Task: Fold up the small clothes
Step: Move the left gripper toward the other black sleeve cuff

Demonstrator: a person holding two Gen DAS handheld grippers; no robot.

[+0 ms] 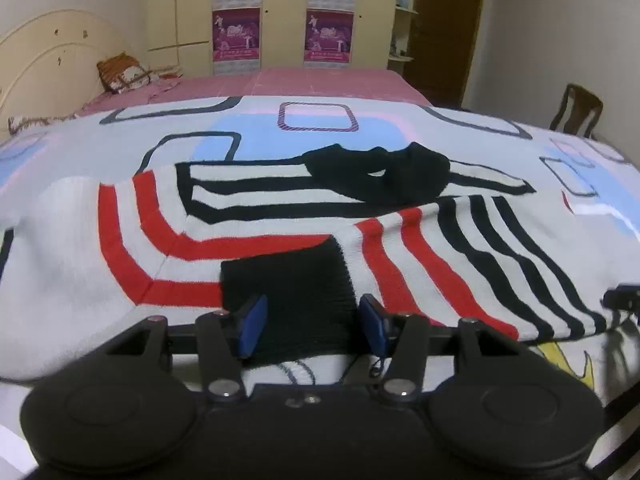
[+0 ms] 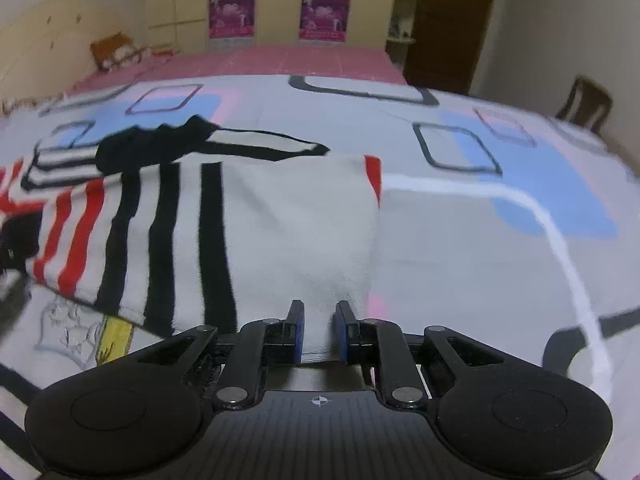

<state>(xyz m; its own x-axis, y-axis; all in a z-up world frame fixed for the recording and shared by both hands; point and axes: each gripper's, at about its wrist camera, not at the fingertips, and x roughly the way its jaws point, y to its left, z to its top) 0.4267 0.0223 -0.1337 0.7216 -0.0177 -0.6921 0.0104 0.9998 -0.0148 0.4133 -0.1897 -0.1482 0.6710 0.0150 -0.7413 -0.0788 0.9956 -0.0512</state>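
Note:
A white knit sweater with red and black stripes lies spread on the bedspread, its black collar at the far side. One black ribbed cuff is folded in over the body. My left gripper stands open at the near edge, with the cuff lying between its blue pads. In the right wrist view the sweater has a plain white panel folded over, and the collar shows at the upper left. My right gripper is shut on the near edge of that white panel.
The patterned bedspread, grey with blue and pink squares, covers the near part of the bed. A pink sheet, a pillow and a cream headboard lie beyond. A wardrobe with posters backs the room. A wooden chair stands at the right.

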